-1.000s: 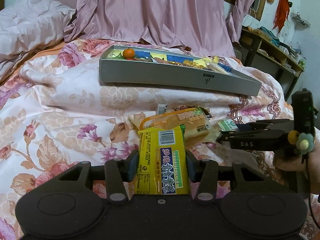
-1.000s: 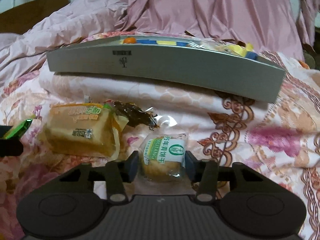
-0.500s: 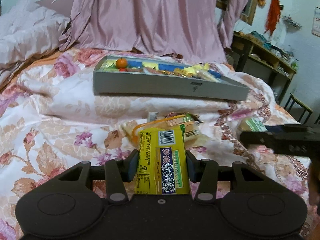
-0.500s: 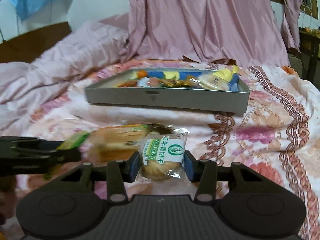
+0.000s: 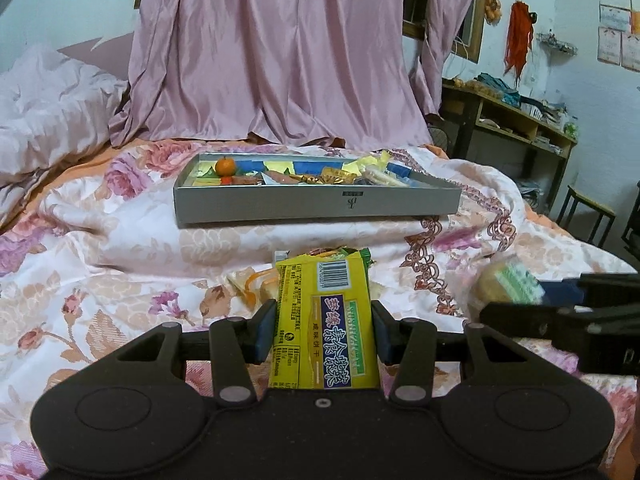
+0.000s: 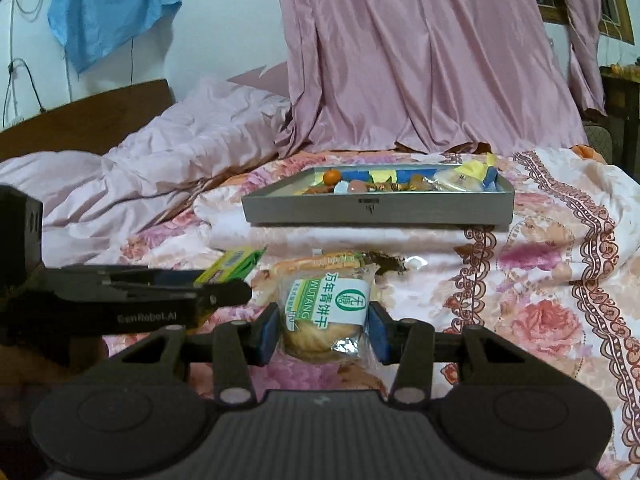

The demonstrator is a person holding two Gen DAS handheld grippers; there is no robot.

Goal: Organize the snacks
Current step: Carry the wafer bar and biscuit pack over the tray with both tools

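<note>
In the left wrist view the left gripper [image 5: 324, 330] pinches one yellow cracker packet [image 5: 326, 320] at 6 o'clock, the part-filled grey tray [image 5: 316, 205] at 12, while in the right wrist view the right gripper [image 6: 323, 330] clamps one wrapped biscuit [image 6: 326, 318], two loose snacks [image 6: 320, 262] left on the bed.

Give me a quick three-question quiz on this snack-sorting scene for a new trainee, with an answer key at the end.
1. True or false: the left gripper is shut on a yellow cracker packet.
2. What does the right gripper hold? A) an orange B) a round biscuit in a clear wrapper C) nothing
3. Fill in: the small orange fruit lies inside the grey ____ on the floral bedspread.

Key: 1 true; 2 B, the wrapped biscuit; 3 tray.
</note>
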